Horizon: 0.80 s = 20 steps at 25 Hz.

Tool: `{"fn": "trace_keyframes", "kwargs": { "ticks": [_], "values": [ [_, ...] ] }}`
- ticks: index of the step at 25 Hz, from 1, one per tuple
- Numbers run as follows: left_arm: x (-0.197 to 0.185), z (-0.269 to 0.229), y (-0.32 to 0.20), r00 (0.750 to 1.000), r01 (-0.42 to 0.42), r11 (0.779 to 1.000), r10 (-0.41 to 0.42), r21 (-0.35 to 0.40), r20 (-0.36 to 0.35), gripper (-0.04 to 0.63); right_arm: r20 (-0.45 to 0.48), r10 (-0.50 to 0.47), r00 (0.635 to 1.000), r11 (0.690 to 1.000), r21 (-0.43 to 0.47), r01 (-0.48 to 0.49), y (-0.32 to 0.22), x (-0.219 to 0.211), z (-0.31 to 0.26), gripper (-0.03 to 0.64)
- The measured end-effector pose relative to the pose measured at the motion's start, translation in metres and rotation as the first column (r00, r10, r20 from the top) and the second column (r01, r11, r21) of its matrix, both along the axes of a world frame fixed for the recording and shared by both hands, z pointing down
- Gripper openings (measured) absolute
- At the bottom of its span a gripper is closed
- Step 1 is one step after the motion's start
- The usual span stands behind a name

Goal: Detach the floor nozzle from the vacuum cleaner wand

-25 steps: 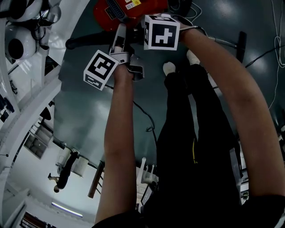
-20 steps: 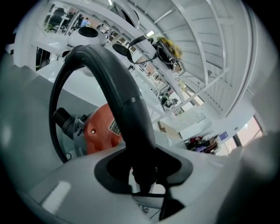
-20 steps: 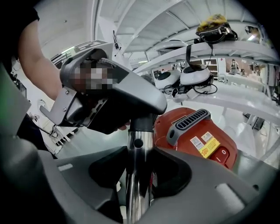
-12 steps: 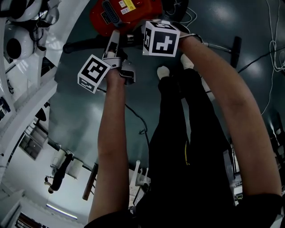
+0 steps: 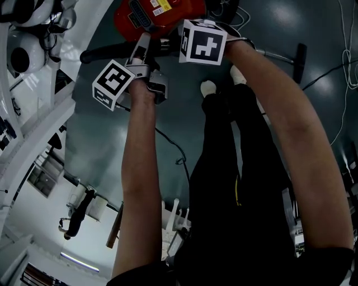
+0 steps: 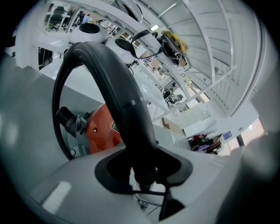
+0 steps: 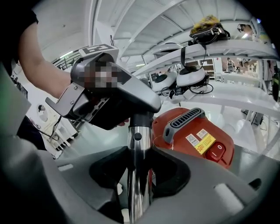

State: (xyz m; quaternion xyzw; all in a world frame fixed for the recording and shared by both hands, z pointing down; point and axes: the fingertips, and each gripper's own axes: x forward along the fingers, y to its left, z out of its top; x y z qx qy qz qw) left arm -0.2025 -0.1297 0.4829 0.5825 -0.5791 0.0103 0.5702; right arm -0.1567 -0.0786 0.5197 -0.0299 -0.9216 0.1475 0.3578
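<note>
Standing over the dark glossy floor (image 5: 106, 145), the person reaches both bare arms down toward a red plastic canister vacuum cleaner (image 5: 159, 14) at the top of the head view. The left gripper (image 6: 144, 177) is clamped on the black curved plastic handle (image 6: 116, 87), which arches up through the middle of the left gripper view with the red canister behind it at lower left. The right gripper (image 7: 139, 175) sits just beside it on the shiny chrome metal wand (image 7: 139, 140). Its jaws have just been closing and the wand runs straight up between them, but dark gaps show on either side and the pads do not look to be pressing on it. In the right gripper view the left gripper fills the upper left, directly above the spot where chrome meets black handle. At the upper right of the head view the chrome tube runs on past the right gripper to what looks to be the black bar-shaped floor nozzle (image 5: 300, 58), lying on the floor at the tube's end, well apart from both grippers.
</note>
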Motion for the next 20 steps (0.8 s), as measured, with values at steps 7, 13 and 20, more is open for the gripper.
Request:
{"fn": "trace_keyframes", "kwargs": {
  "ticks": [7, 13, 20],
  "values": [
    [0.0009, -0.0017, 0.0001, 1.0, -0.002, 1.0, 0.002, 0.019, -0.001, 0.143, -0.011, 0.009, 1.0, 1.0, 0.005, -0.009, 0.0001, 0.0006, -0.0014, 0.166],
    [0.0005, -0.0032, -0.001, 1.0, 0.004, 0.999, -0.004, 0.032, -0.004, 0.143, -0.017, 0.013, 1.0, 1.0, 0.013, -0.013, -0.0007, 0.0009, -0.0028, 0.166],
    [-0.0016, -0.0024, 0.0005, 1.0, 0.002, 1.0, -0.002, -0.001, -0.012, 0.143, -0.008, 0.023, 1.0, 1.0, 0.017, -0.023, -0.0001, -0.0004, -0.0031, 0.166]
  ]
}}
